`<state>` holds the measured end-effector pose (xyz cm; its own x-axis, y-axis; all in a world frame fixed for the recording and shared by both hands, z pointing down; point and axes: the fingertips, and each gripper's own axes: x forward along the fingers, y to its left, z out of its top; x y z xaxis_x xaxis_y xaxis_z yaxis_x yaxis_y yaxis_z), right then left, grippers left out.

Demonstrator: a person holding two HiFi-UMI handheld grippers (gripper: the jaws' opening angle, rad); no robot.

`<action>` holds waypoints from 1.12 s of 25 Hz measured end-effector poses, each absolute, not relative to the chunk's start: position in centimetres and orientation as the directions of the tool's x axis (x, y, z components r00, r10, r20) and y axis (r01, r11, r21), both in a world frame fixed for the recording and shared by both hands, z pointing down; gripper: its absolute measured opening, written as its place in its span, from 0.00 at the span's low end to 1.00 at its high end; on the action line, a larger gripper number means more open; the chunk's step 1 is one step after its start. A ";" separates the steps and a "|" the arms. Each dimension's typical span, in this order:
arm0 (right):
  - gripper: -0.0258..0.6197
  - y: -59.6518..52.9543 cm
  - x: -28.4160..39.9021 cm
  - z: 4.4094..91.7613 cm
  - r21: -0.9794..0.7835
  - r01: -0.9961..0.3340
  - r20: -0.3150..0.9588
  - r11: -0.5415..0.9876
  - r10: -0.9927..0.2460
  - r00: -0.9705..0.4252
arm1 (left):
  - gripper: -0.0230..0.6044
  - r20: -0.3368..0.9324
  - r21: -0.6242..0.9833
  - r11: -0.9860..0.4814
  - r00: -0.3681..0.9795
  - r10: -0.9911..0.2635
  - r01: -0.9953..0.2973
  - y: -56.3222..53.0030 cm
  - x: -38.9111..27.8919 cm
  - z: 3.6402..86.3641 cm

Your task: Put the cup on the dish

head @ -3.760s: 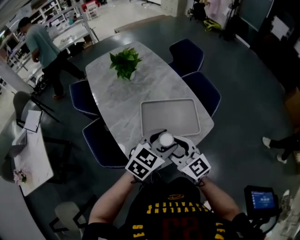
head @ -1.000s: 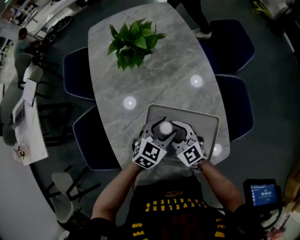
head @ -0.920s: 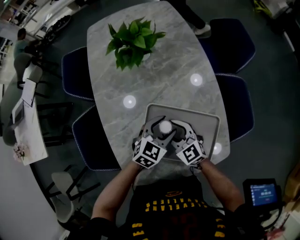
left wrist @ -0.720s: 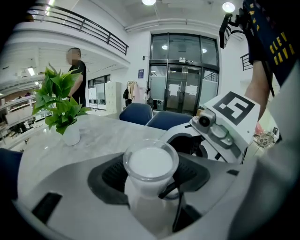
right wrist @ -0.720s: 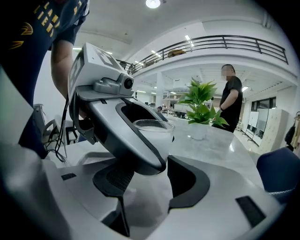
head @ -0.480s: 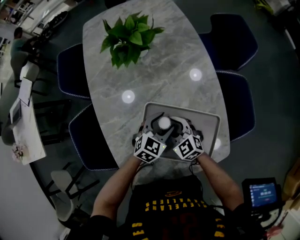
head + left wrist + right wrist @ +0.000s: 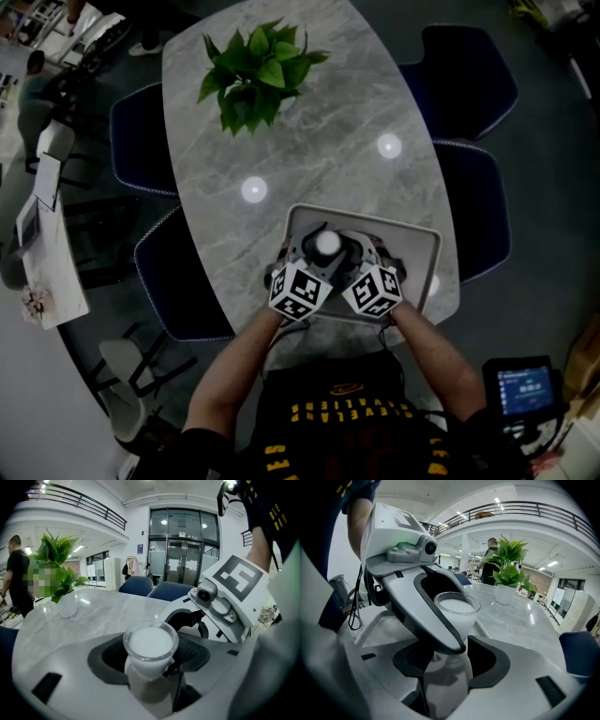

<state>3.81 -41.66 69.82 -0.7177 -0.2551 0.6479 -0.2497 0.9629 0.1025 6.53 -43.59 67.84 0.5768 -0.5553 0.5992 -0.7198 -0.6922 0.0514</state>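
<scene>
Glass cup [image 7: 327, 243] of white liquid, clamped by fingers of L gripper [image 7: 150, 654] and R gripper [image 7: 451, 660], over grey tray [image 7: 424, 246] at 6 o'clock of tabletop [image 7: 309, 159]. Likely fragile, slick, spill-prone; hold mid-wall, upright.

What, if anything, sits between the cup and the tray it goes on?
Nothing visible. The cup of white liquid, gripped by the left gripper and right gripper, is over the grey tray, whose bare surface shows around it. The spot directly under the cup is hidden by the grippers.
</scene>
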 end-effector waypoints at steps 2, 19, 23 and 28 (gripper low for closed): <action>0.39 -41.6 3.9 70.2 0.094 -0.249 0.665 0.964 -0.246 -0.705 | 0.46 0.599 0.049 -0.689 0.573 -0.559 -0.723 -43.6 6.4 68.1; 0.39 -41.4 4.1 70.6 0.034 -0.277 0.670 0.960 -0.227 -0.706 | 0.49 0.577 0.060 -0.655 0.562 -0.593 -0.753 -43.6 5.6 68.5; 0.39 -40.8 4.8 70.3 0.020 -0.294 0.668 0.955 -0.232 -0.707 | 0.52 0.573 0.067 -0.636 0.551 -0.606 -0.769 -43.1 4.8 68.1; 0.39 -40.2 5.6 69.9 0.015 -0.327 0.666 0.945 -0.253 -0.702 | 0.52 0.580 0.088 -0.629 0.553 -0.598 -0.772 -41.6 4.4 68.2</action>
